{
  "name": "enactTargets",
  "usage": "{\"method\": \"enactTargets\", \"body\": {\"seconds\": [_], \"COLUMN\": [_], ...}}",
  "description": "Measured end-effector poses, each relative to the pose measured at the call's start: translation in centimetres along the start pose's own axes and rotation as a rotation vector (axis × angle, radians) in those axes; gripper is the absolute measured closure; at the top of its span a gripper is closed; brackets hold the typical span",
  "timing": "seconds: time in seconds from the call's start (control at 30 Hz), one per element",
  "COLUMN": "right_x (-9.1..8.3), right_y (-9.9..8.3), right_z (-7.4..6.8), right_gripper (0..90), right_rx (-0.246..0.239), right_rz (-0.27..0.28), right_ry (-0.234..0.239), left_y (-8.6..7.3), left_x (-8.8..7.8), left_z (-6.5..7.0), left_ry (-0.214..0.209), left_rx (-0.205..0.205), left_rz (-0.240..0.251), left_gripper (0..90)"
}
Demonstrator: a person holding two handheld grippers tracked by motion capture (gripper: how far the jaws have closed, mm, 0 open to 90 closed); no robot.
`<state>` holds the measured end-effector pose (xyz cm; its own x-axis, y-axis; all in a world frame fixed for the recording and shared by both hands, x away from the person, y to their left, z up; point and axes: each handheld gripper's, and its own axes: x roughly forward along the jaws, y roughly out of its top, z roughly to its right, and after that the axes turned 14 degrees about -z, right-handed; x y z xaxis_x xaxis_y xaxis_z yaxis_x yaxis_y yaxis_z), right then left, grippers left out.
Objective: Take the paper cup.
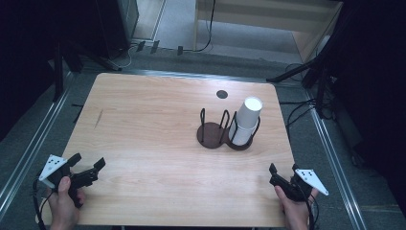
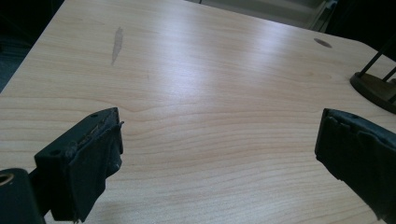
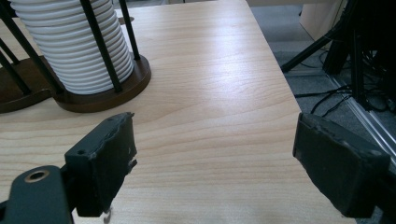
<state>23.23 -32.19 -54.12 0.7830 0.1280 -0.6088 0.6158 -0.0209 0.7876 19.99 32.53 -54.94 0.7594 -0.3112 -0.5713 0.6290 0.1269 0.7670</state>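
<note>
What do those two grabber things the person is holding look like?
Each one is a black hand-held tool with two blocky jaws. The left tool and the right tool both carry a pale grey three-cornered plate with small dark dots on top, and a thin black cable trails from each. Up close, the jaw pads look like worn, dark rubbery padding with frayed edges. No sleeves are in view.

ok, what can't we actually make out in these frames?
- Cup count: the stack of white cups is too small in the high view; in the right gripper view the top edge cuts it off.
- Cup holder: the left gripper view's right edge cuts it, so the cups fall outside that frame.
- Dark round spot on the table: hole or sticker, too small to tell.
- Person's forearms: cut by the high view's bottom edge.
</note>
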Motion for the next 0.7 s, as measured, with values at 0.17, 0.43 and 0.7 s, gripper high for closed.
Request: {"method": "enactTargets", "body": {"seconds": [0.17,0.43,0.7], "right_x": [-0.3,-1.1,-1.7], "right_y": [0.5,1.9,4.1], "right_z": [-0.1,0.2,-1.7], "right_gripper": [12.8,12.9,13.0], "right_rx": [-0.023,0.008,-0.040], "right_rz": [0.002,0.005,-0.006], "right_ry": [-0.005,0.010,0.046], "left_y": [0.1,0.0,0.1], "left_x": [0.1,0.3,0.5], "left_z": [0.0,0.5,0.6], "left_ry": [0.022,0.049,0.071], "left_rx": [-0.012,0.024,0.023], "left_rz": [-0.004,-0.017,-0.021], "left_gripper": [1.5,1.5,1.6]}}
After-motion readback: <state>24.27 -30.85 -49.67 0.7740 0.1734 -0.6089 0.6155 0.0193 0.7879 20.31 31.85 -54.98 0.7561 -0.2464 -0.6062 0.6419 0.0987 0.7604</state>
